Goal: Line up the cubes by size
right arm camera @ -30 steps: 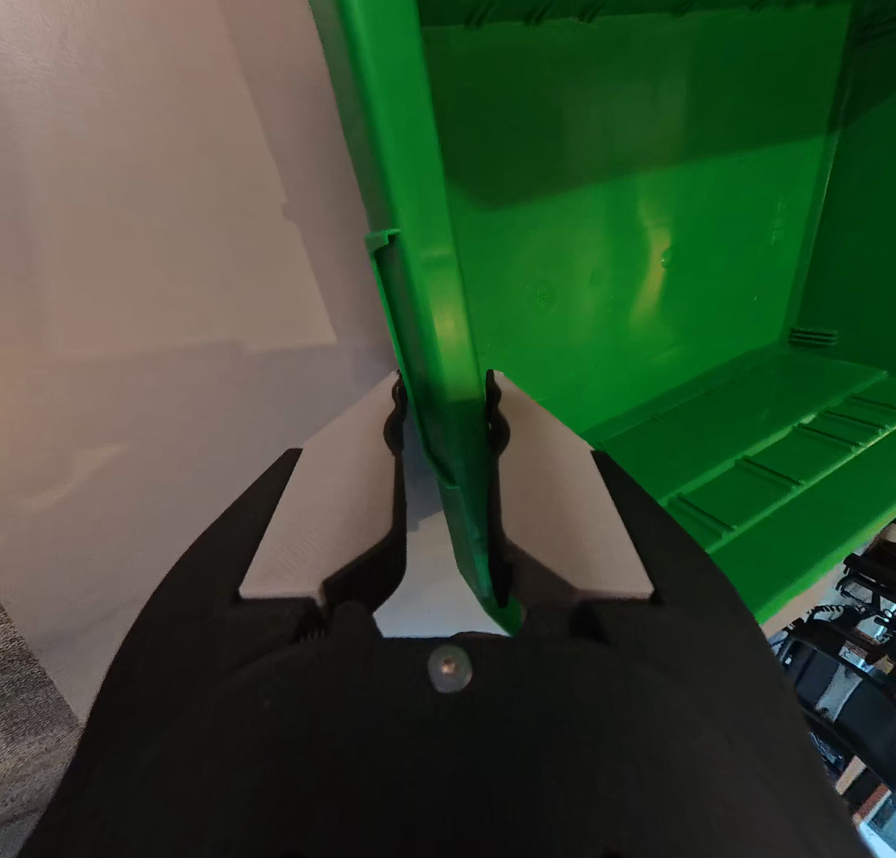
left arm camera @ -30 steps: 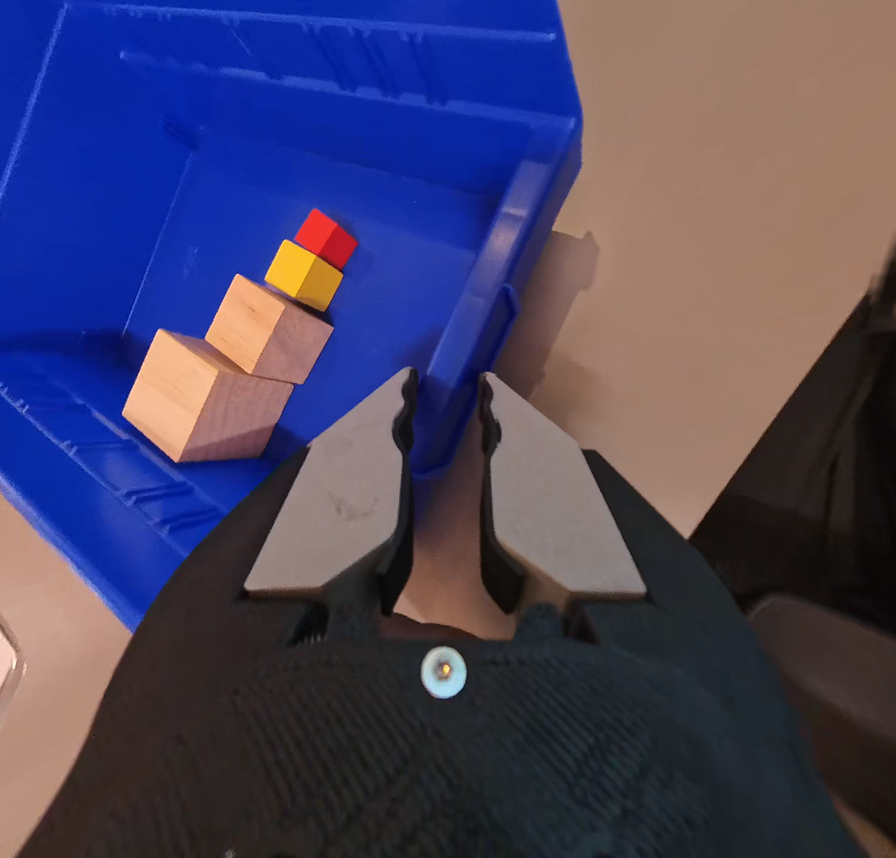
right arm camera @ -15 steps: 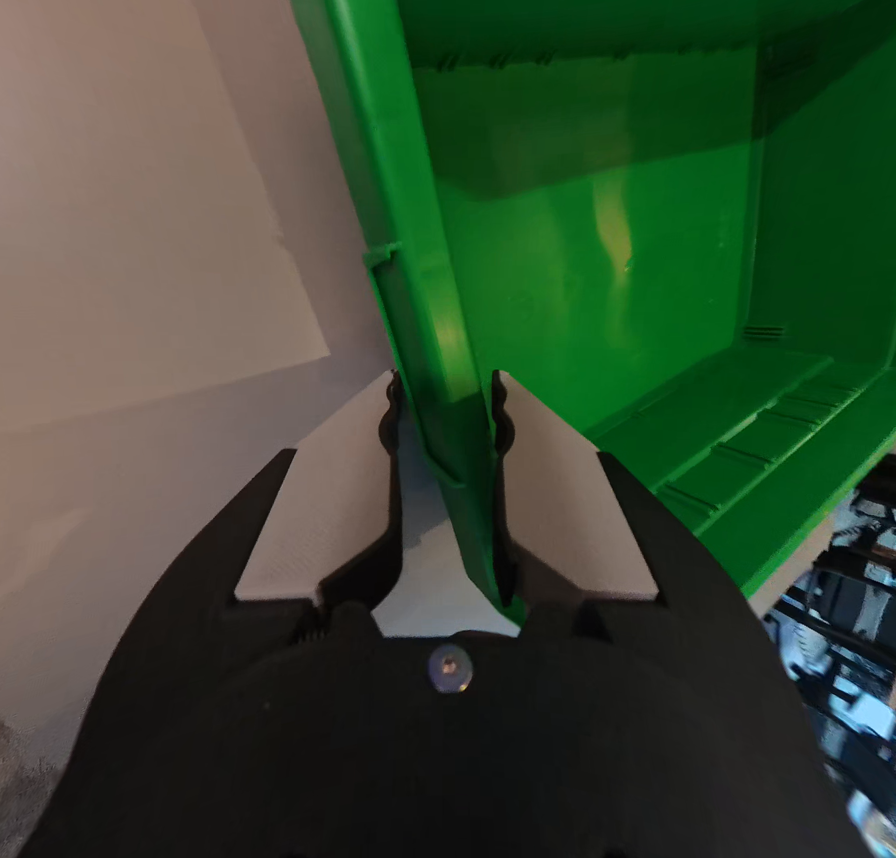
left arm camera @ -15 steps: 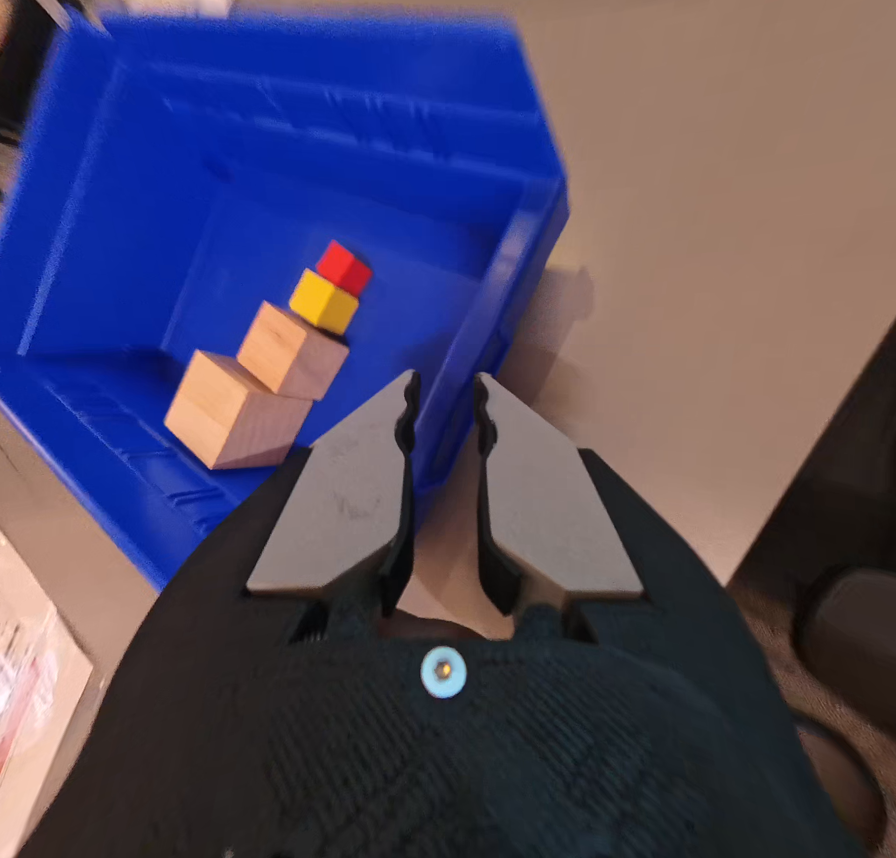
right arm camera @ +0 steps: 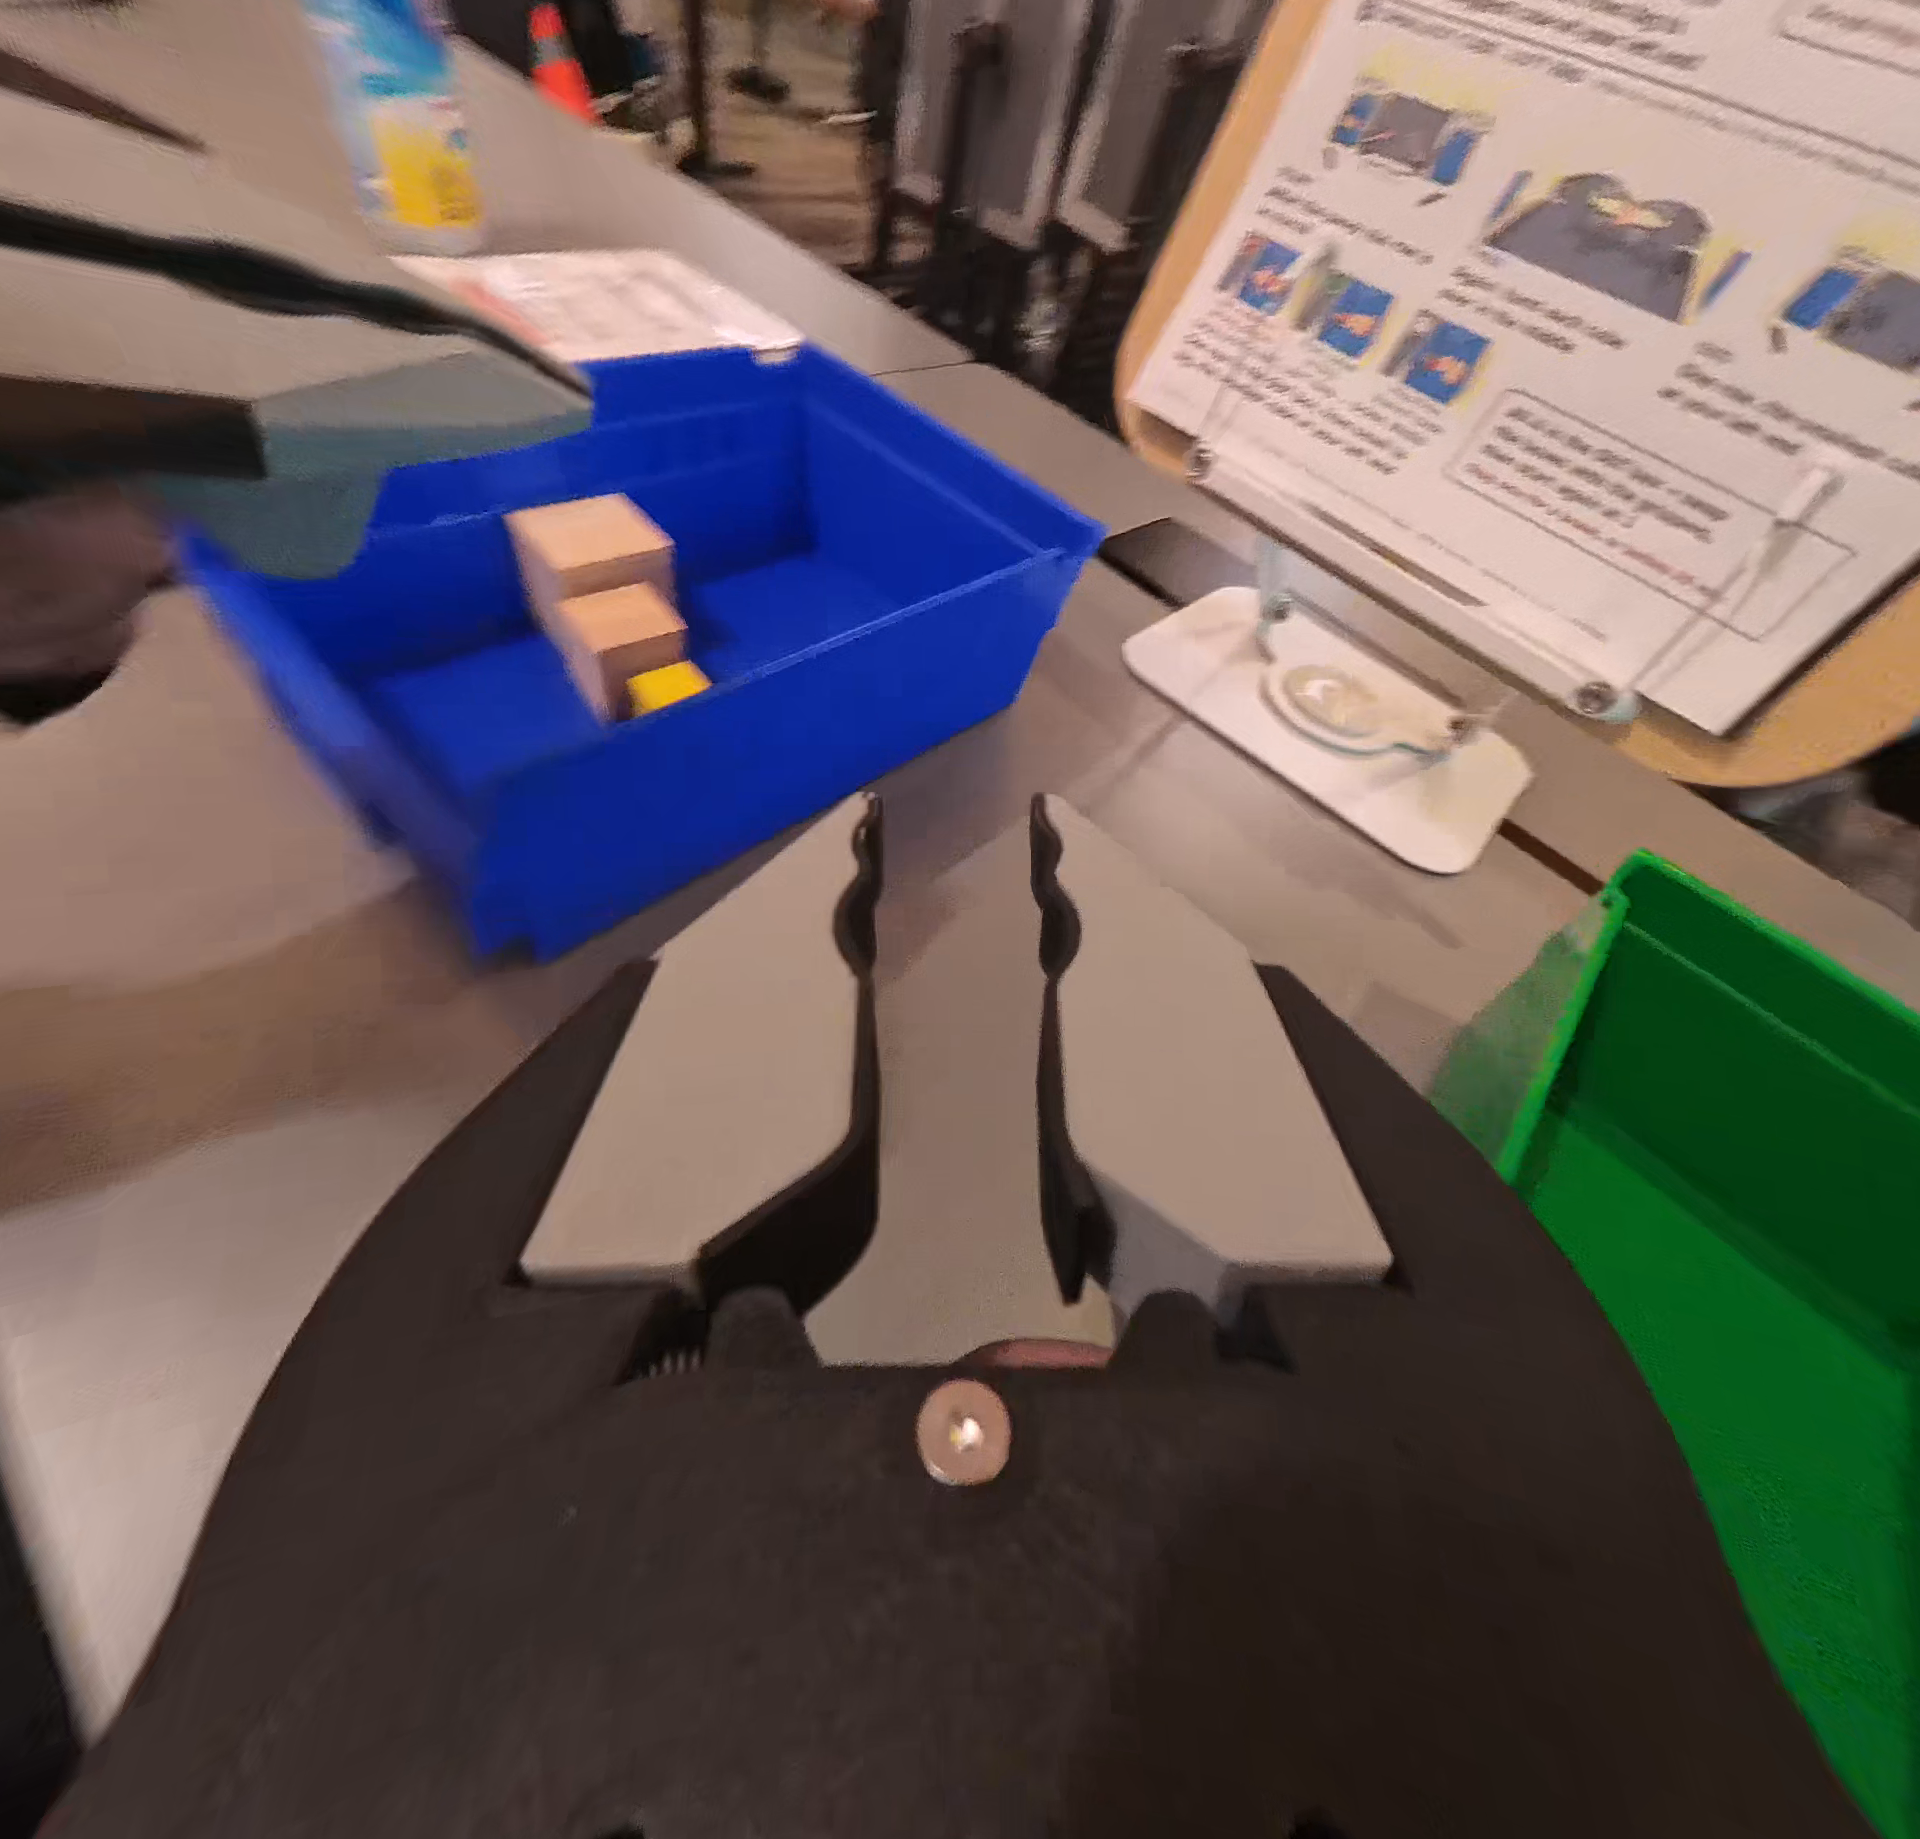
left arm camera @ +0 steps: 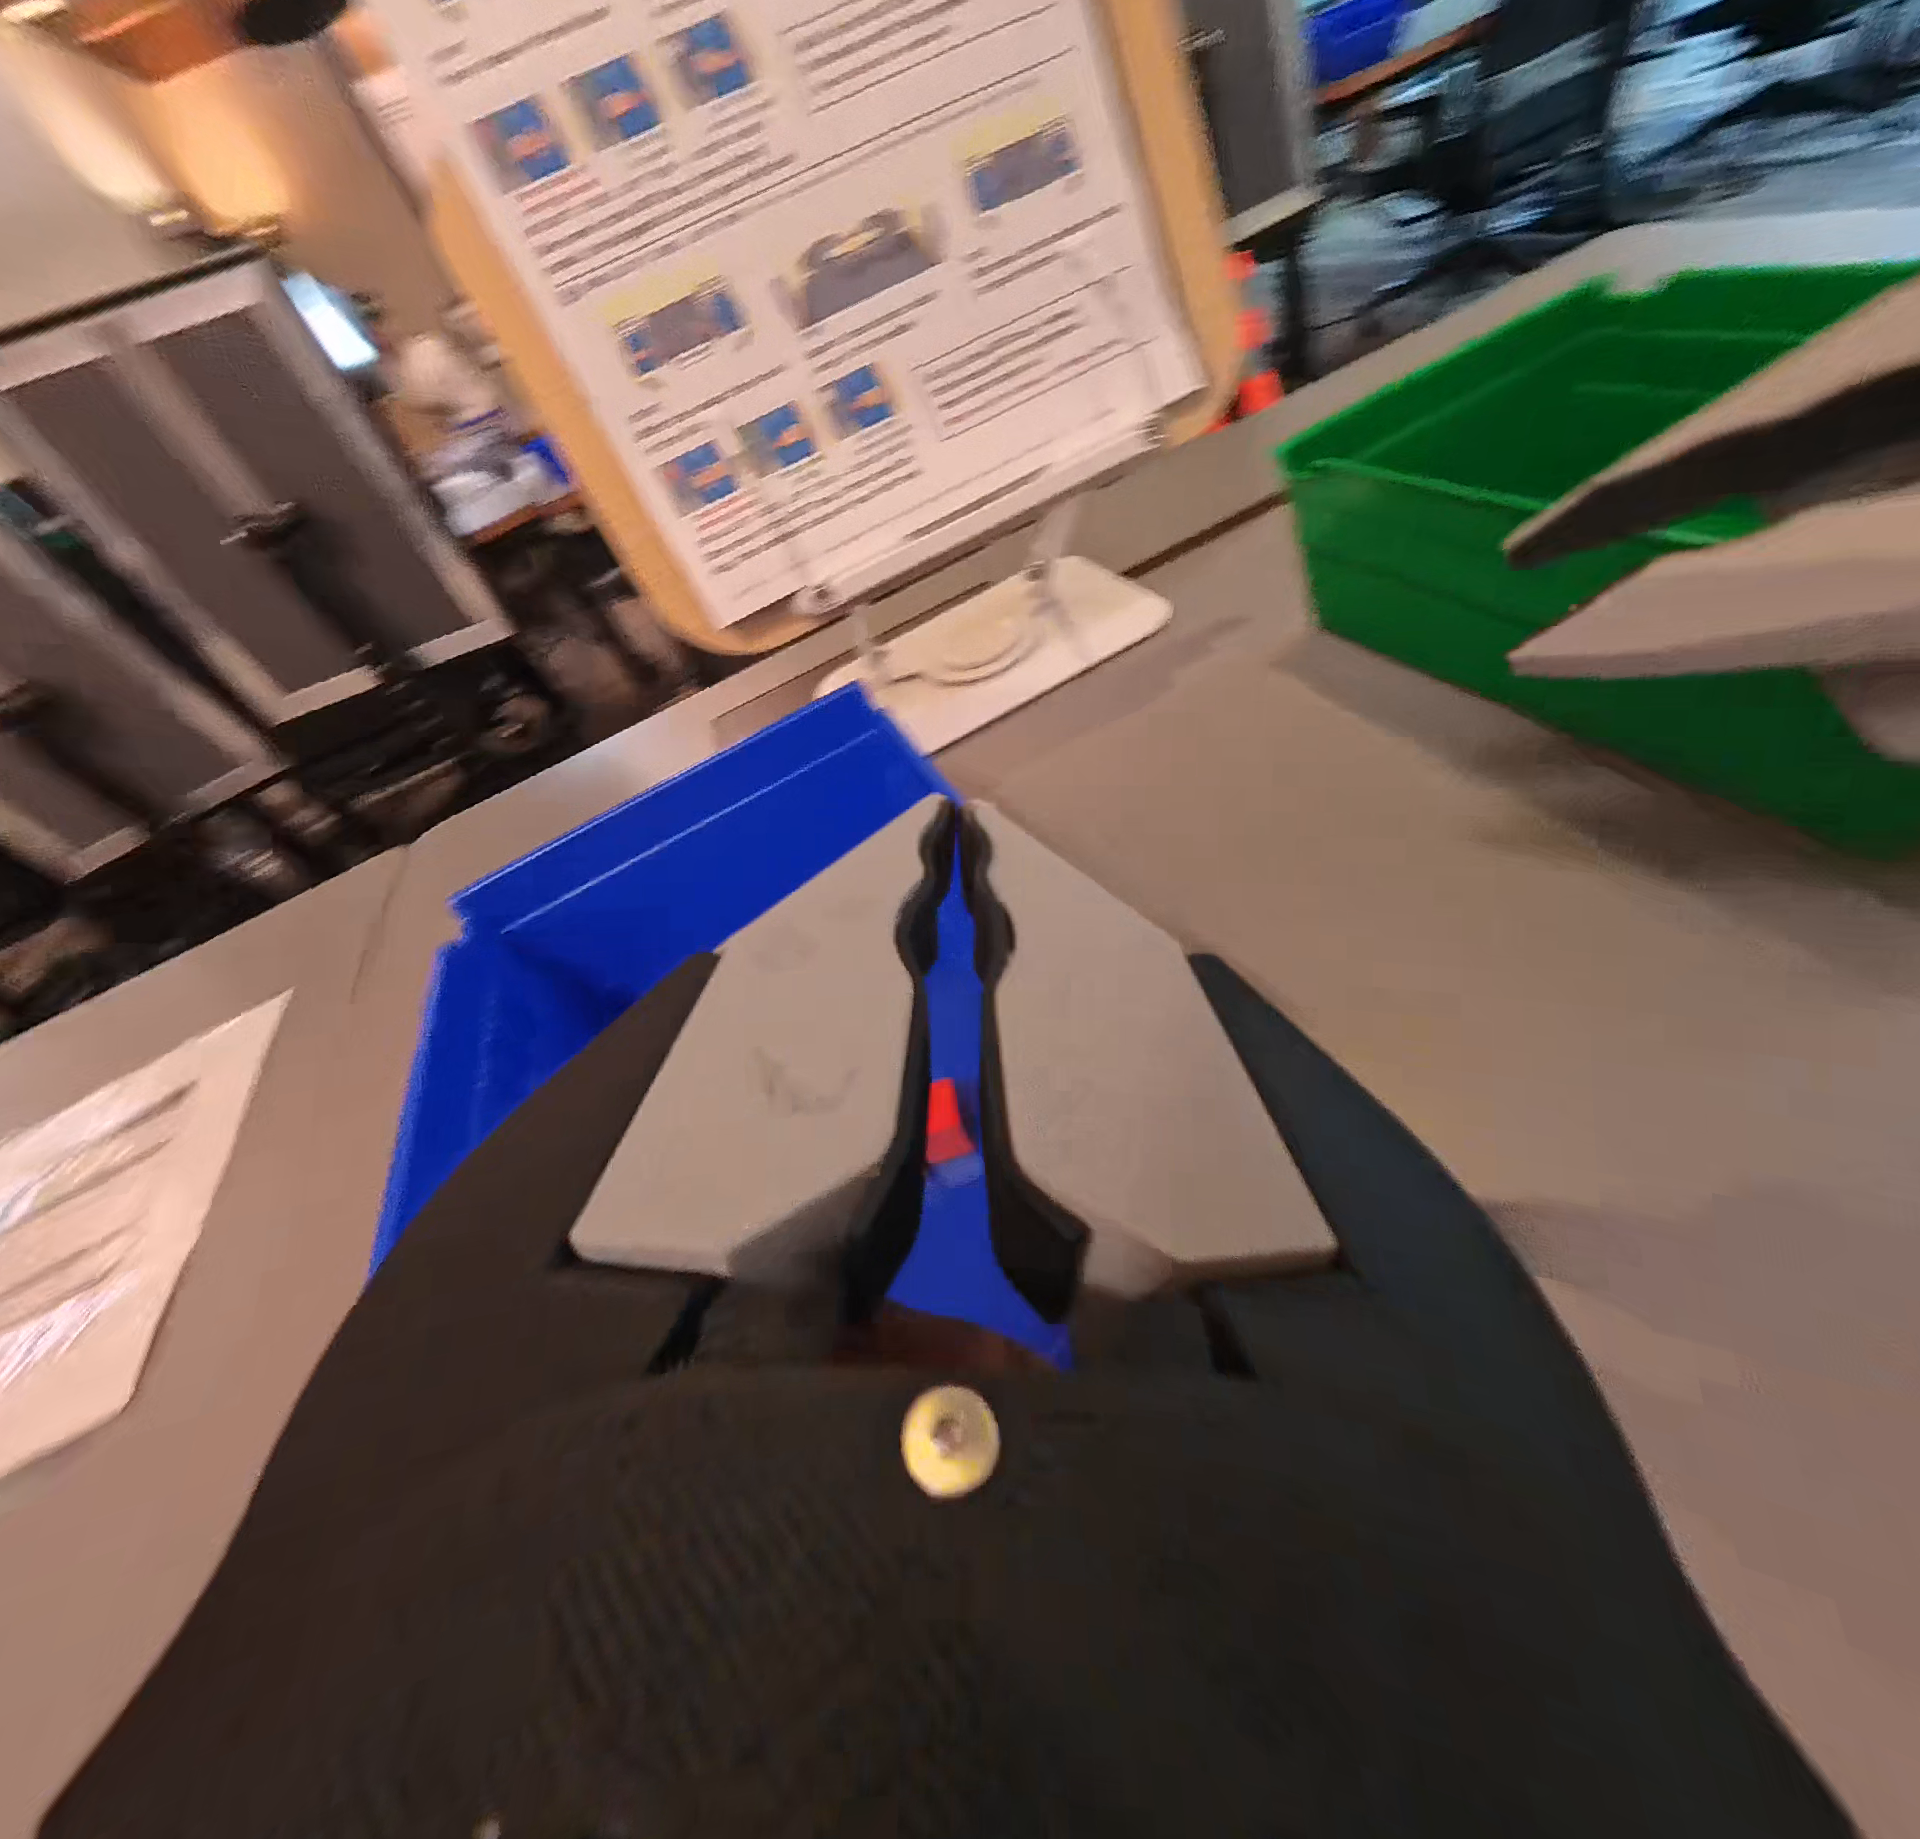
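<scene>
The blue bin (right arm camera: 748, 833) sits on the grey table, left of centre in the right wrist view. In it stand a large wooden cube (right arm camera: 592, 542), a smaller wooden cube (right arm camera: 623, 626) and a yellow cube (right arm camera: 665, 688) in a touching row. A red cube (left arm camera: 943, 1124) shows through the gap between my left fingers. My left gripper (left arm camera: 951, 823) is shut and empty, hovering over the blue bin (left arm camera: 623, 906); it also shows in the right wrist view (right arm camera: 577, 392). My right gripper (right arm camera: 951, 813) is open and empty above bare table.
A green bin (right arm camera: 1714, 1218) stands at the right, empty as far as it shows (left arm camera: 1455, 563). A board of printed sheets on a white stand (right arm camera: 1558, 283) rises behind both bins. A spray bottle (right arm camera: 405, 75) and a printed sheet (right arm camera: 603, 303) lie beyond the blue bin.
Both grippers have come off the bin walls and swung up to look across the table. The left jaws have closed. The right gripper has let go of the green bin's wall.
</scene>
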Tool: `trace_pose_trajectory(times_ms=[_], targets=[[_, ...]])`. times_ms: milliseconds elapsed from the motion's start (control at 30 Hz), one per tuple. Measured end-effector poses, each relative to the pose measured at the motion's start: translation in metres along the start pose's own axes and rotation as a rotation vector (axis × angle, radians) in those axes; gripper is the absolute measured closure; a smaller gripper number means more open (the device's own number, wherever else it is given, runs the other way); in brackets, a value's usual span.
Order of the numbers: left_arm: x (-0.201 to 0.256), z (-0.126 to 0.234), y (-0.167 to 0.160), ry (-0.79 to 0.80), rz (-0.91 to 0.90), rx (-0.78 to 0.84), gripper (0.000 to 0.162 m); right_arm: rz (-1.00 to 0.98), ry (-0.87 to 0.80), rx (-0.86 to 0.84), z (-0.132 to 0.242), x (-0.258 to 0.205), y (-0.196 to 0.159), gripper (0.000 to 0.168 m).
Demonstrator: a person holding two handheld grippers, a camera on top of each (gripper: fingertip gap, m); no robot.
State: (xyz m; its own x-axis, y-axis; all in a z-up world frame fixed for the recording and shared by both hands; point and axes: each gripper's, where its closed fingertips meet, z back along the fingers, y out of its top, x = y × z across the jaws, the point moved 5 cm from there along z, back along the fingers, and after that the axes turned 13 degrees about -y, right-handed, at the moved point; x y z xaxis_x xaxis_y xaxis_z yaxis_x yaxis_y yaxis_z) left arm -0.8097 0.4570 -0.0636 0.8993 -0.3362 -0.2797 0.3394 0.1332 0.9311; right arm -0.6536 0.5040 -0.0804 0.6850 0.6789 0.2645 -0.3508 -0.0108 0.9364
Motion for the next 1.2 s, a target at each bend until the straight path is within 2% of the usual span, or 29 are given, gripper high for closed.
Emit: trace_pose_trajectory(times_ms=[100,167,200,267,333,367,433,500,600,667,800,933,1067,1167,1200], targets=[[-0.009,-0.007,-0.012,0.123,0.062,0.012,0.155,0.010,-0.189,0.051,-0.030,-0.007,-0.011,0.137],[-0.016,-0.006,-0.016,0.149,0.117,0.048,0.154,0.032,-0.312,0.141,-0.035,0.000,-0.019,0.137],[-0.019,-0.005,-0.016,0.143,0.130,0.042,0.147,0.015,-0.358,0.184,-0.033,0.005,-0.020,0.136],[-0.023,0.000,-0.014,0.129,0.150,0.072,0.123,-0.030,-0.337,0.223,-0.023,0.012,-0.011,0.132],[-0.022,0.004,-0.014,0.082,0.160,0.104,0.119,-0.058,-0.340,0.303,-0.013,0.023,-0.010,0.132],[-0.021,0.004,-0.018,0.053,0.162,0.085,0.116,-0.060,-0.315,0.298,-0.011,0.025,-0.013,0.127],[-0.016,0.004,-0.027,-0.026,0.140,0.024,0.119,-0.057,-0.228,0.275,-0.009,0.025,-0.018,0.117],[-0.008,0.007,-0.033,-0.123,0.085,-0.016,0.138,-0.046,-0.122,0.256,-0.011,0.016,-0.023,0.113],[0.001,0.012,-0.045,-0.215,0.006,-0.105,0.132,-0.037,-0.025,0.225,-0.015,0.002,-0.027,0.111],[0.004,0.012,-0.053,-0.253,-0.041,-0.149,0.126,-0.017,0.005,0.181,-0.020,-0.005,-0.032,0.102],[-0.001,-0.007,-0.048,-0.334,-0.105,-0.170,0.128,-0.025,0.050,0.136,-0.024,-0.011,-0.037,0.098],[-0.028,-0.044,-0.060,-0.439,-0.364,-0.420,0.125,-0.032,0.060,0.108,-0.027,-0.013,-0.039,0.099],[-0.038,-0.053,-0.078,-0.686,-0.630,-0.580,0.113,-0.046,0.073,0.126,-0.023,-0.013,-0.035,0.101],[-0.029,-0.055,-0.089,-0.839,-0.724,-0.581,0.126,-0.075,0.118,0.125,-0.022,-0.017,-0.034,0.101],[-0.029,-0.058,-0.094,-0.859,-0.711,-0.625,0.124,-0.076,0.123,0.120,-0.022,-0.018,-0.034,0.101]])
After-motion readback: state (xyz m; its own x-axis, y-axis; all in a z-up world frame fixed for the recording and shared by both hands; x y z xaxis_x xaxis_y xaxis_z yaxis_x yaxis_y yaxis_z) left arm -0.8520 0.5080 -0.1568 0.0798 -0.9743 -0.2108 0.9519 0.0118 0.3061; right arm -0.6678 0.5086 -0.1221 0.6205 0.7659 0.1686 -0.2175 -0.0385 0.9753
